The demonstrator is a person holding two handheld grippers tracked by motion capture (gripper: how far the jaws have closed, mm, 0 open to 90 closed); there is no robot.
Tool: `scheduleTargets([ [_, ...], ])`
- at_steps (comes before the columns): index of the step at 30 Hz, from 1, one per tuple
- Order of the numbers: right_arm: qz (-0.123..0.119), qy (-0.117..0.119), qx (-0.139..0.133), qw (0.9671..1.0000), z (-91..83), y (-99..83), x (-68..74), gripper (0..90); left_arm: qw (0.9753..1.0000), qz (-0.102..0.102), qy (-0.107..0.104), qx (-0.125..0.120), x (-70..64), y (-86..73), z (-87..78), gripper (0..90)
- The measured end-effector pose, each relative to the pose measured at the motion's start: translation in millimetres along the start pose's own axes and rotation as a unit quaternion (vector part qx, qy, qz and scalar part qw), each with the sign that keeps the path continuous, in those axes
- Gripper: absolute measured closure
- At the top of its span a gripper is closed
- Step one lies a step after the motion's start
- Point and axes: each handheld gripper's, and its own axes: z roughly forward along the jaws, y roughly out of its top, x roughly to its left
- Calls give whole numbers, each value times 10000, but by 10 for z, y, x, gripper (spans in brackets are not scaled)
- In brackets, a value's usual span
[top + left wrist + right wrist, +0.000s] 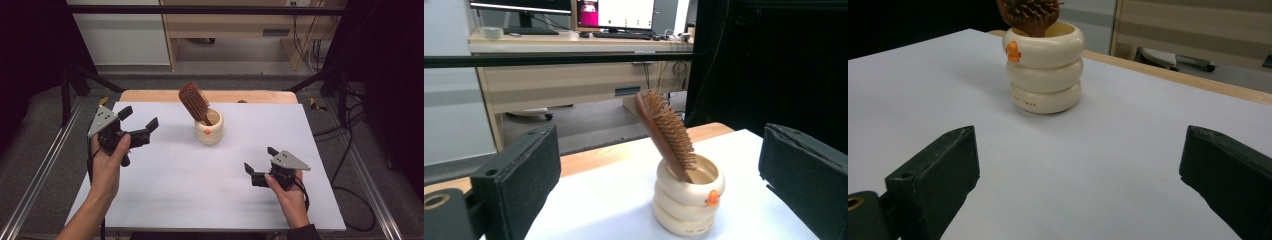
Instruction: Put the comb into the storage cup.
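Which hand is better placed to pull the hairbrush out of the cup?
Probably left. The left hand-held gripper is open, raised and aimed at the hairbrush, which leans its way from the cup.

Hairbrush (1029, 16) head cut off by top edge in right gripper view; handle hidden inside cup (1045, 70); cup lettering unreadable.

- We see a lab or office workroom, not a home.
- We note a black metal frame (200, 10) around the table (210, 96).
- We spot a desk (574, 40) with monitors (616, 12) and keyboard (621, 35).
- We see loose cables (345, 165) on grey carpet (45, 125).
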Motion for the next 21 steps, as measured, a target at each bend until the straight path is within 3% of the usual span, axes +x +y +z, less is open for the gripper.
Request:
scheduleTargets([
  [13, 10, -16, 61, 10000, 9, -11, 0, 35, 9997, -184, 172, -8, 165, -284, -168, 35],
  [21, -33, -11, 62, 10000, 9, -14, 10, 38, 9996, -127, 264, 58, 230, -474, -241, 35],
])
